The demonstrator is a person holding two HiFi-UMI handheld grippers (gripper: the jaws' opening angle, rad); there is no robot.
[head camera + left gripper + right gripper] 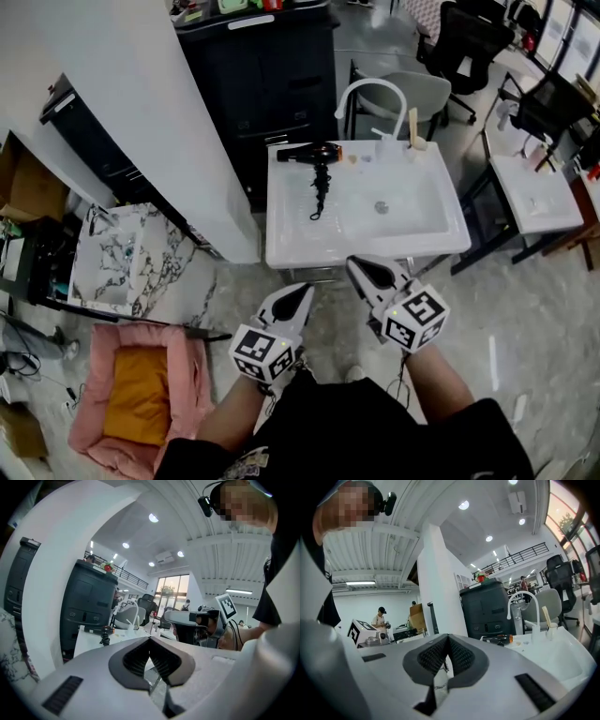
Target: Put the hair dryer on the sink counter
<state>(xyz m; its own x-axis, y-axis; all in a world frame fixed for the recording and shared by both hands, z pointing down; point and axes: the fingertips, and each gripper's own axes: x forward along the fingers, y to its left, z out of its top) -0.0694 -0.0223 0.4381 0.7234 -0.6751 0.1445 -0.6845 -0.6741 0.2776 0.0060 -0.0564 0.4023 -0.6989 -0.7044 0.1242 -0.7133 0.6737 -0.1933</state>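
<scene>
A black hair dryer [309, 153] with an orange band lies on the back left corner of the white sink [281, 246]. Its coiled cord hangs down into the basin. It also shows small and far off in the left gripper view [96, 631] and the right gripper view [499, 640]. Both grippers hover side by side in front of the sink's near edge, well short of the dryer. My left gripper [302, 291] [150, 639] is shut with nothing in it. My right gripper [359, 267] [448, 637] is also shut and empty.
A curved white faucet [370, 89] and a cup with a toothbrush [415, 141] stand at the sink's back. A black cabinet [272, 75] rises behind it, a white pillar [141, 94] to its left. A pink pet bed [141, 394] lies on the floor; a second sink [534, 197] stands right.
</scene>
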